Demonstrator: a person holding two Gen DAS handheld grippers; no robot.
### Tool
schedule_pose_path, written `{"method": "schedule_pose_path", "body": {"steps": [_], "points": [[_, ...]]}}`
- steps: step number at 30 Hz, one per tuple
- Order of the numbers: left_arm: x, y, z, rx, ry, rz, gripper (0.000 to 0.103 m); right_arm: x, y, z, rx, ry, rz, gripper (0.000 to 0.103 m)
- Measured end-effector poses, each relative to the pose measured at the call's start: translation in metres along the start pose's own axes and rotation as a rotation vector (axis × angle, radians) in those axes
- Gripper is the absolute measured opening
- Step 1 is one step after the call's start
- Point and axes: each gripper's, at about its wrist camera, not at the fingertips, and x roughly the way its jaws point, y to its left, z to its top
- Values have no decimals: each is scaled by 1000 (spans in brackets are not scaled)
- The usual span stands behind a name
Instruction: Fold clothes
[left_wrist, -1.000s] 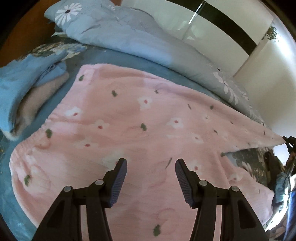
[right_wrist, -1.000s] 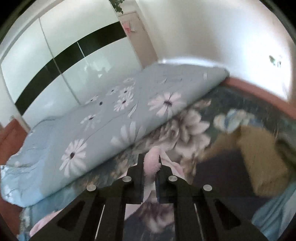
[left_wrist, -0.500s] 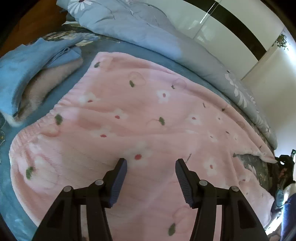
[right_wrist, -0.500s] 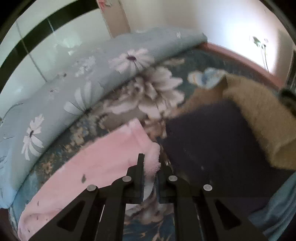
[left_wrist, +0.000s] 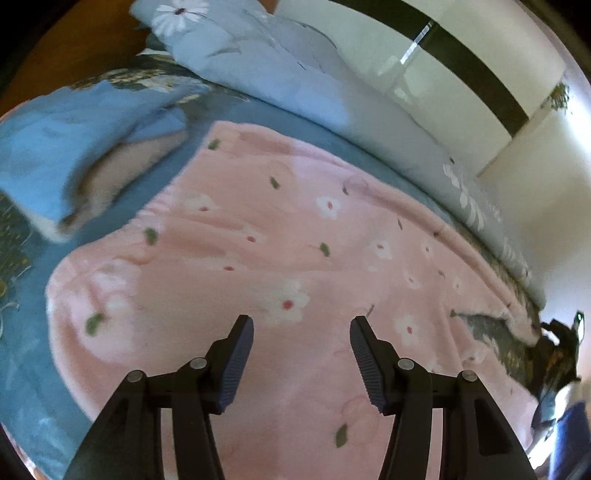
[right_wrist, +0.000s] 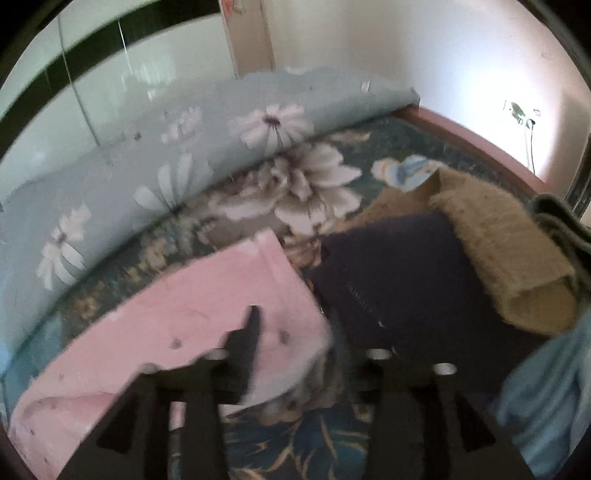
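A pink fleece garment (left_wrist: 295, 240) with small white flowers lies spread flat on the bed. My left gripper (left_wrist: 301, 321) hovers over its near part, open, with nothing between the blue ribbed pads. In the right wrist view the garment's corner (right_wrist: 280, 280) lies on the flowered sheet. My right gripper (right_wrist: 293, 321) stands just over that corner, blurred, with its jaws opening. The pink edge lies under and between the fingers, and the pads no longer press on it.
A rolled light-blue daisy quilt (left_wrist: 295, 85) runs along the far side of the bed. Folded blue cloth (left_wrist: 55, 155) sits at the left. A dark navy garment (right_wrist: 399, 266), a tan fuzzy one (right_wrist: 498, 240) and pale blue cloth (right_wrist: 546, 387) lie right of the pink corner.
The right gripper came down with the pink corner pinched, laid it on the sheet and opened off it. The left gripper slid a little across the garment, still open.
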Motion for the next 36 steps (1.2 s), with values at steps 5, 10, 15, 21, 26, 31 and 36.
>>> {"method": "schedule_pose_path", "body": {"steps": [5,10,15,21,26,31,36], "points": [[-20,29,-11,-55,-53,55,58,-48,3,-40,-64,-46,143,55],[-36,65,-24,-124,-80,89,58,-91,-9,-124,-118,-5,276,57],[-45,99,-41,-198,-92,100,58,-121,-46,-191,-58,11,296,57],[-38,125,-52,-257,-73,95,58,-151,-108,-237,98,9,270,57],[-36,125,-50,-242,-69,79,58,-162,-148,-263,229,6,246,57],[-30,121,-44,-242,-50,20,60,-150,-152,-287,360,61,303,57],[-24,117,-41,-235,-43,-42,60,-146,-120,-303,377,57,353,60]]}}
